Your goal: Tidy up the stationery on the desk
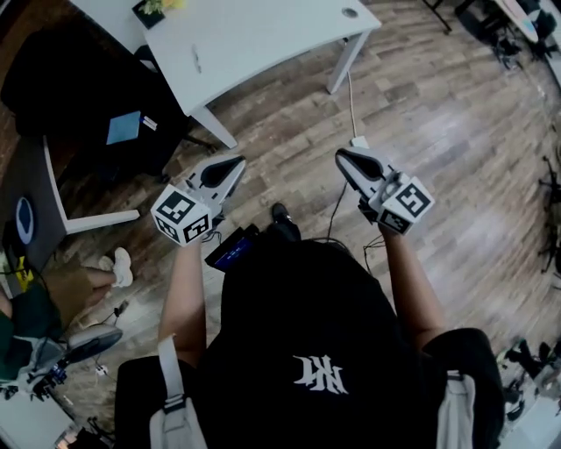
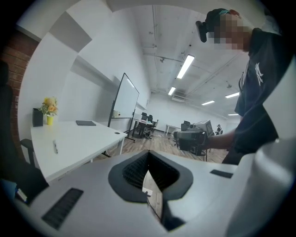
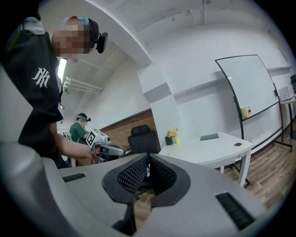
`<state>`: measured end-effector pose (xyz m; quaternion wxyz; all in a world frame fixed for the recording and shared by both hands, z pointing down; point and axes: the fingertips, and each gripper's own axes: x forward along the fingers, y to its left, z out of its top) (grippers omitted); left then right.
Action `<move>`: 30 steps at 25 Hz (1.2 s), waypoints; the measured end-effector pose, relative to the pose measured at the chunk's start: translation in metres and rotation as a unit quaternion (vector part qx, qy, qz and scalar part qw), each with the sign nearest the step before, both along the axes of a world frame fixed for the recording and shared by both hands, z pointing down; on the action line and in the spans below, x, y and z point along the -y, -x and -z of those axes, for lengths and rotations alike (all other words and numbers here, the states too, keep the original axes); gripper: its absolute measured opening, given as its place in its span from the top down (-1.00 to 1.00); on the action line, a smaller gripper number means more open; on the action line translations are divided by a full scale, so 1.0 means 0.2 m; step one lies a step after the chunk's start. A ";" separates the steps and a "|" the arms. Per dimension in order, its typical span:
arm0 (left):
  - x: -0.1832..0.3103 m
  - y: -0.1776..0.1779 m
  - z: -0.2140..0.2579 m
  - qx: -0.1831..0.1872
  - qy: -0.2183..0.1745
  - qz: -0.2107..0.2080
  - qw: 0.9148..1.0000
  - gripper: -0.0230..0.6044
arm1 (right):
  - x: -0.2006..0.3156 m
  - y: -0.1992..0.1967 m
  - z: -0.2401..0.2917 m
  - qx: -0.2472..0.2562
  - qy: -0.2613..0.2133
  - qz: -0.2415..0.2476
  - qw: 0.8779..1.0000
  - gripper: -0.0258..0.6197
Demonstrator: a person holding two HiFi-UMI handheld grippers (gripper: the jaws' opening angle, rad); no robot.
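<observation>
Stationery is out of reach for now. The left gripper (image 2: 147, 157) has its ribbed jaws pressed together on nothing, with only a strip of floor (image 1: 438, 105) showing below their tips. The right gripper (image 3: 148, 159) is the same, jaws together and empty. Both are held up in front of the person's chest, side by side and apart from each other, tips aimed roughly toward the desk (image 1: 263, 39).

Between the grippers and the desk lies bare wood floor, so the person stands well back from its near edge. On the white top a pen (image 1: 195, 60) lies alone, a little in from the near-left corner. Along the left edge, toward the far corner, stands a small pot of flowers (image 1: 151, 9). A flat dark pad (image 2: 85, 123) lies further back, nearer the far edge. Close to the right corner is a round cable hole (image 1: 350, 12). No holder or tray for the pen shows in any view.

Judging from this, the tidying has not begun — this is the approach, or a pause before it. The next move calls for stepping up to the near edge and spreading one gripper's jaws. They would then come down over the pen across its length, not along it — a thin, flat-lying thing that can roll off if the tips close off-centre.
</observation>
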<state>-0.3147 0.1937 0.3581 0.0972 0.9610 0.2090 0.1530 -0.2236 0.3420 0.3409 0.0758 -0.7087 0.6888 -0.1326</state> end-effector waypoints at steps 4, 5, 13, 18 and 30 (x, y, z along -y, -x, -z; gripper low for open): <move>0.13 -0.18 0.02 -0.010 0.001 -0.013 1.000 0.92 | 0.08 -0.15 0.05 -0.005 -0.002 -0.030 1.000 0.79; 0.15 -0.23 0.03 -0.013 0.003 -0.016 1.000 0.92 | 0.09 -0.19 0.05 -0.008 -0.003 -0.036 0.999 0.79; 0.22 -0.51 0.02 -0.010 0.020 -0.042 0.999 0.92 | 0.13 -0.38 -0.02 0.006 0.016 -0.065 0.998 0.79; 0.28 -0.62 -0.02 -0.002 0.026 -0.030 0.999 0.92 | 0.18 -0.53 -0.07 0.007 0.003 -0.059 0.998 0.79; 0.40 -1.18 -0.04 0.027 -0.003 0.029 0.999 0.92 | 0.30 -1.27 -0.09 -0.005 -0.023 -0.008 1.000 0.79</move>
